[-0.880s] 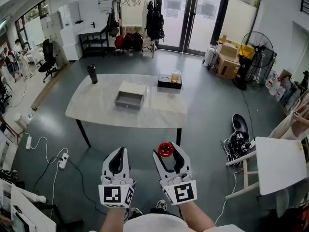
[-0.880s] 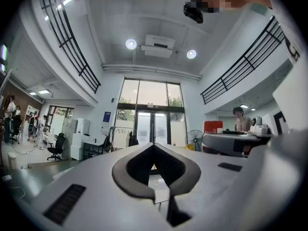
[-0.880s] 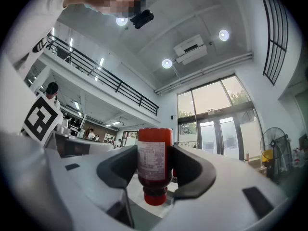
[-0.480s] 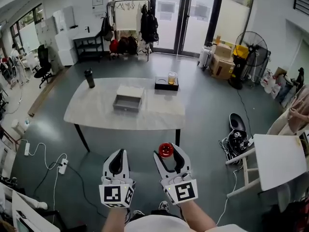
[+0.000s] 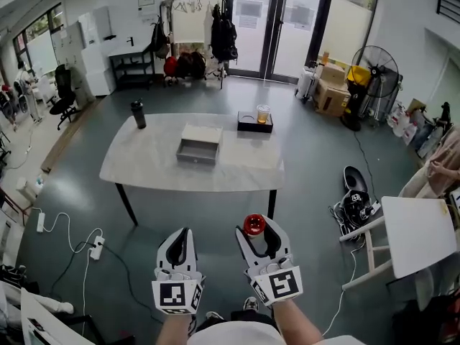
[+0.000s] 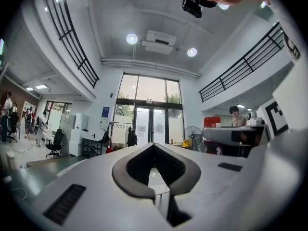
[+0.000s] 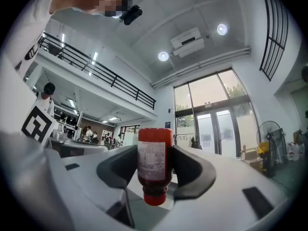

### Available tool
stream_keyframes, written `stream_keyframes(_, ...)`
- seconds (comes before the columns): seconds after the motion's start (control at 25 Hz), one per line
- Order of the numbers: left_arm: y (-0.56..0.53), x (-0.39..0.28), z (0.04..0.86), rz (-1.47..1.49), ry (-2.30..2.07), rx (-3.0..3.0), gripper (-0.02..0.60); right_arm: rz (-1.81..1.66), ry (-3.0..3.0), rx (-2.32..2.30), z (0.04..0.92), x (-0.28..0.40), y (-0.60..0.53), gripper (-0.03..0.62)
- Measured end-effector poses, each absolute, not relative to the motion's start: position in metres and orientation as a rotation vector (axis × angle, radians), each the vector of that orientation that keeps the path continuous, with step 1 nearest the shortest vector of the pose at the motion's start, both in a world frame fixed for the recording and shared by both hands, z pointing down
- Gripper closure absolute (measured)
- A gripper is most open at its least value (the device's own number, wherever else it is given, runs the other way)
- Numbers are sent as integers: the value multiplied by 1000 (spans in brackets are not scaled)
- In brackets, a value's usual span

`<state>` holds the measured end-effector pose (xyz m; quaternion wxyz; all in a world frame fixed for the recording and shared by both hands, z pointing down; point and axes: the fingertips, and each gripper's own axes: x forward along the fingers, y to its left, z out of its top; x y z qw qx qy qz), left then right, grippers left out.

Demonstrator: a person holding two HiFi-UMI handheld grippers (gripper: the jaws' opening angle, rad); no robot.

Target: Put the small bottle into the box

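Carrying the small bottle (image 7: 155, 153) toward the table (image 5: 151, 160) is the step we judge to be in hand. The right gripper (image 5: 259, 232) has its jaws spread wide around the red bottle's body and its pads press on both sides. The bottle stands between them with its narrow capped end lowest in the right gripper view. The left gripper (image 5: 180, 236) hangs beside it at nine o'clock, jaws brought together and nothing between them. The task's bottle sits low in the head view, at six o'clock from the table and well apart from it, with bare floor between. The box (image 5: 195, 154) lies on the tabletop at roughly twelve o'clock from our grippers. It is a grey, open-topped box, and from this far it looks empty, though we cannot be sure of its corners. At two o'clock from the box a black tray (image 5: 248, 126) carries a clear cup (image 5: 263, 113) of amber liquid, and at ten o'clock stands a dark flask (image 5: 137, 112), closed as far as we can tell. Next, we reckon, we need to close on the table. Then we bring the bottle over the box's open top, lower it inside and only then loosen the jaws, keeping clear of the tray and cup.
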<state>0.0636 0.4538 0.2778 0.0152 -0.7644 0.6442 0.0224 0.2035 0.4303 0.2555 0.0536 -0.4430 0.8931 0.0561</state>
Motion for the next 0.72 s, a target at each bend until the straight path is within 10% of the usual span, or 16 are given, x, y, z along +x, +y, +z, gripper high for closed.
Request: stream_keyframes(0.72,333,19,309,46,1983,-2458,560,68,2704,-1334,286,157,309,362)
